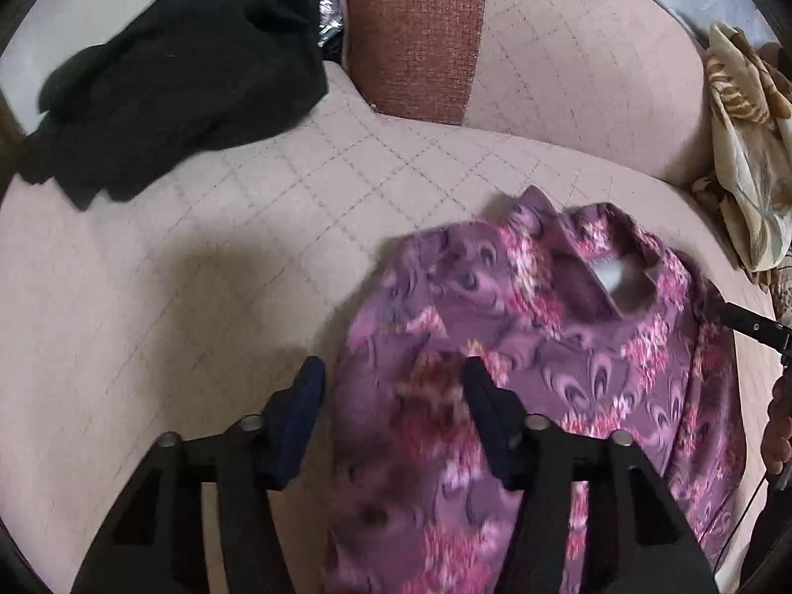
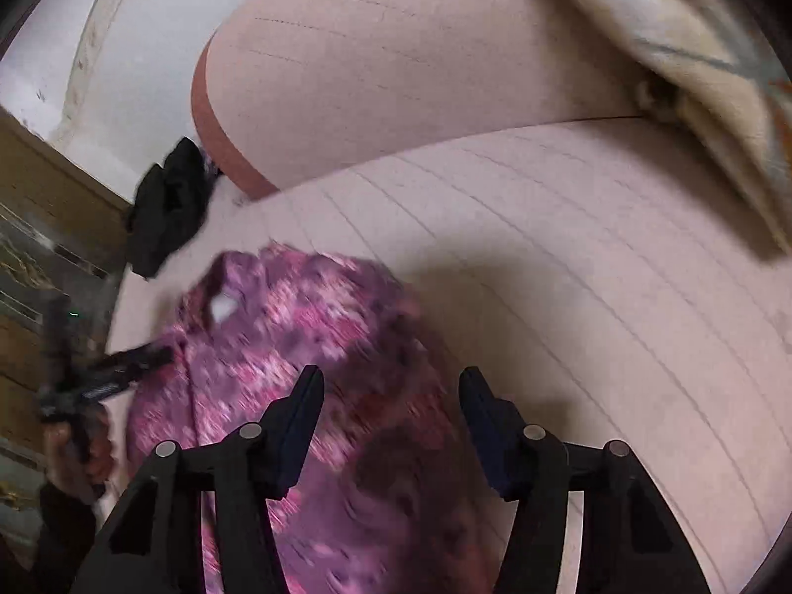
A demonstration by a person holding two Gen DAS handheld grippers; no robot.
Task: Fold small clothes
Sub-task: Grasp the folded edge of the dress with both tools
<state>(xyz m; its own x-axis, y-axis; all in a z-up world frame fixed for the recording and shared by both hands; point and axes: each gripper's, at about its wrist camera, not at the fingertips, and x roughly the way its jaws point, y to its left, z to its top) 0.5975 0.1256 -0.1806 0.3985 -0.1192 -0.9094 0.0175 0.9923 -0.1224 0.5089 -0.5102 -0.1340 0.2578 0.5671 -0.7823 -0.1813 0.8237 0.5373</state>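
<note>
A purple top with a pink flower print (image 1: pixel 569 336) lies spread on the quilted pink sofa seat (image 1: pixel 148 272), collar toward the backrest. My left gripper (image 1: pixel 391 381) hovers over the top's left edge. Its jaws stand apart, fabric under the gap, and the pads grip nothing. My right gripper (image 2: pixel 391 386) hangs over the same top (image 2: pixel 297 326) at its right edge, jaws also apart and empty. One finger of the right gripper (image 1: pixel 752 326) reaches in at the top's right shoulder, and the left gripper's finger (image 2: pixel 133 361) shows at its left side. Both views are blurred.
A crumpled black garment (image 1: pixel 183 84) lies at the seat's far left (image 2: pixel 168 208). A rust-coloured cushion panel (image 1: pixel 416 34) stands in the backrest. A beige flowered cloth (image 1: pixel 742 158) is draped at the right. A hand (image 1: pixel 779 425) shows at the right edge.
</note>
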